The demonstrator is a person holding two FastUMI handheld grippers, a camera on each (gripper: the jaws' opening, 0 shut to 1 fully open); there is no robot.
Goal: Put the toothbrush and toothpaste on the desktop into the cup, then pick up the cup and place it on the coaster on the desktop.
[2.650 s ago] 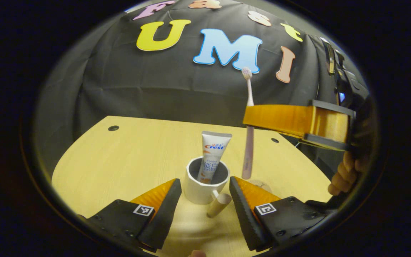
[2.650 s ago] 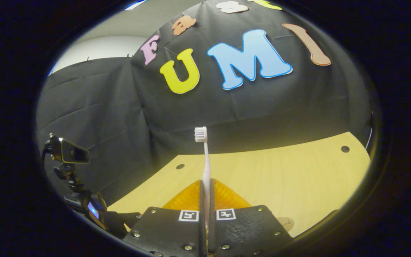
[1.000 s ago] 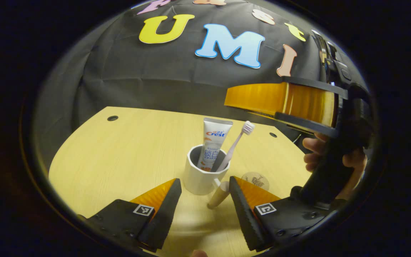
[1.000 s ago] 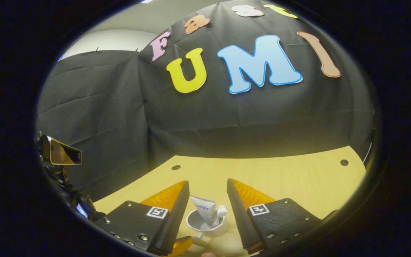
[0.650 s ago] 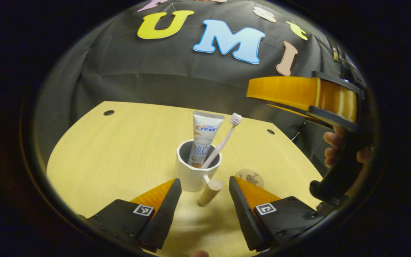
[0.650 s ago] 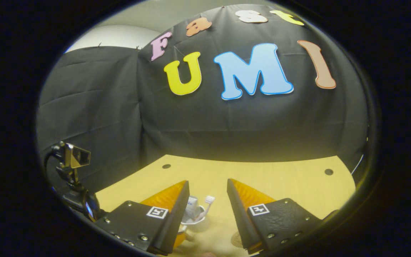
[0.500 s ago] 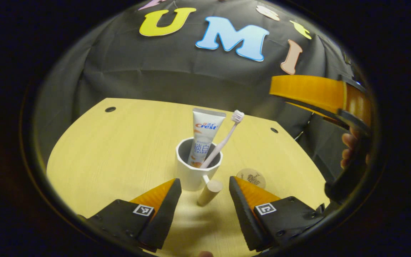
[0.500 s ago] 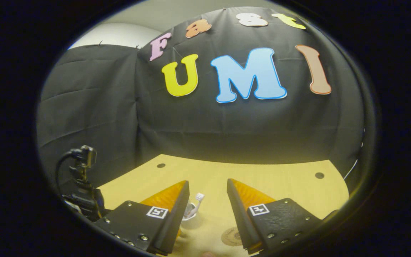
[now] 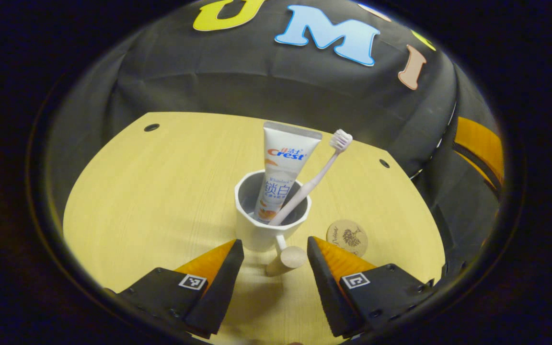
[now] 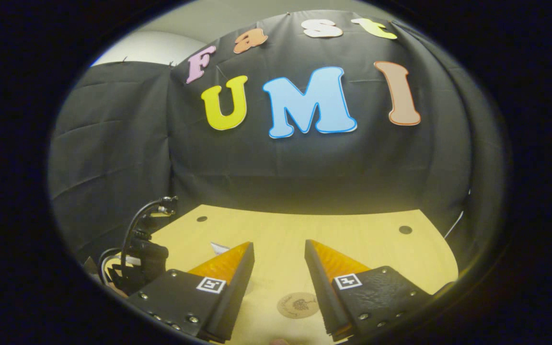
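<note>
A white cup [image 9: 257,230] stands on the wooden desktop [image 9: 161,191] with a toothpaste tube [image 9: 285,163] upright in it and a pink toothbrush [image 9: 319,172] leaning to the right. The cup's wooden handle [image 9: 288,258] points toward my left gripper [image 9: 273,243], which is open, with the handle between its fingers and not touched. A round coaster [image 9: 347,237] lies just right of the cup. My right gripper [image 10: 278,245] is open and holds nothing; the coaster [image 10: 297,305] lies below and ahead of it, and a corner of the toothpaste tube [image 10: 218,247] peeks past its left finger.
Part of the right gripper [image 9: 479,148] shows at the right edge of the left gripper view. The left gripper's body and cable [image 10: 144,244] stand at the left of the right gripper view. Small round holes [image 9: 151,127] sit near the desktop's back corners.
The right gripper let the toothbrush go into the cup, opened and drew back to the right. The left gripper came closer, so the cup's handle now sits between its fingers.
</note>
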